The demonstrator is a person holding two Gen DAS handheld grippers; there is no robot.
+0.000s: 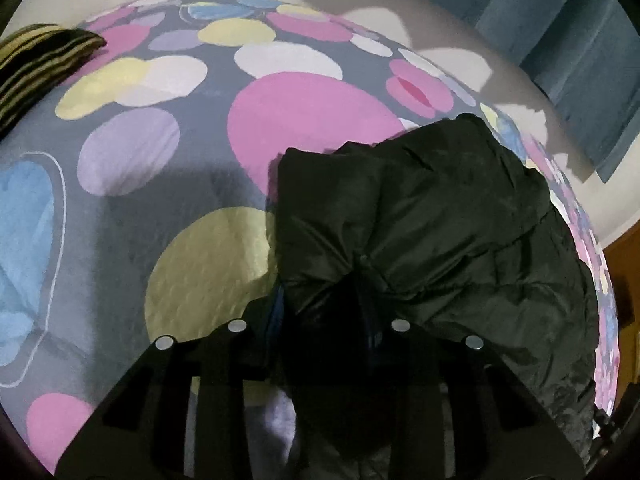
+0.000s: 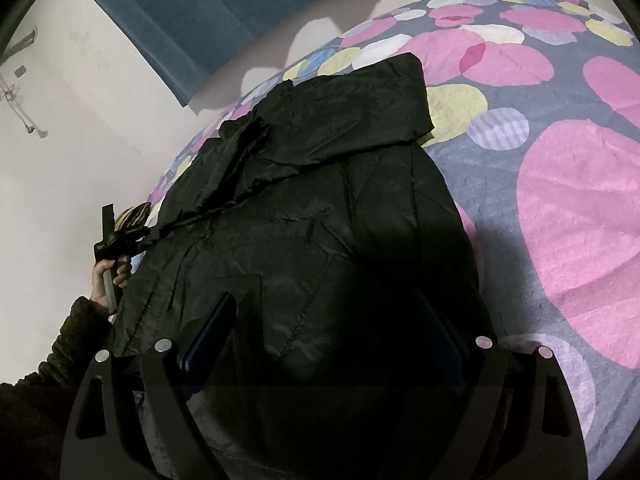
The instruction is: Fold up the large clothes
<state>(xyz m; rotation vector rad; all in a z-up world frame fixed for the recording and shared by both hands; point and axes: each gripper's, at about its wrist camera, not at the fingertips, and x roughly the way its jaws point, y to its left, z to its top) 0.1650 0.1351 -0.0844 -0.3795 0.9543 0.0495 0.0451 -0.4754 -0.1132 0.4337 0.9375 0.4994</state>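
I see the black jacket [image 2: 312, 208] lying centre-frame on the dotted bedspread [image 2: 560, 208] | my left gripper [image 1: 360, 280] pinches a bunched jacket fold, lower centre | my right gripper [image 2: 328, 332] spread wide over the jacket, gripping nothing

My jacket [image 2: 320, 208] is black with a faint sheen. The bedsheet [image 1: 168, 200] under it is grey, patterned with pink, yellow, lilac, white and blue ovals. The pillow [image 1: 36, 68] is striped black and yellow, the curtain [image 1: 568, 28] teal, the wall [image 2: 60, 168] white.
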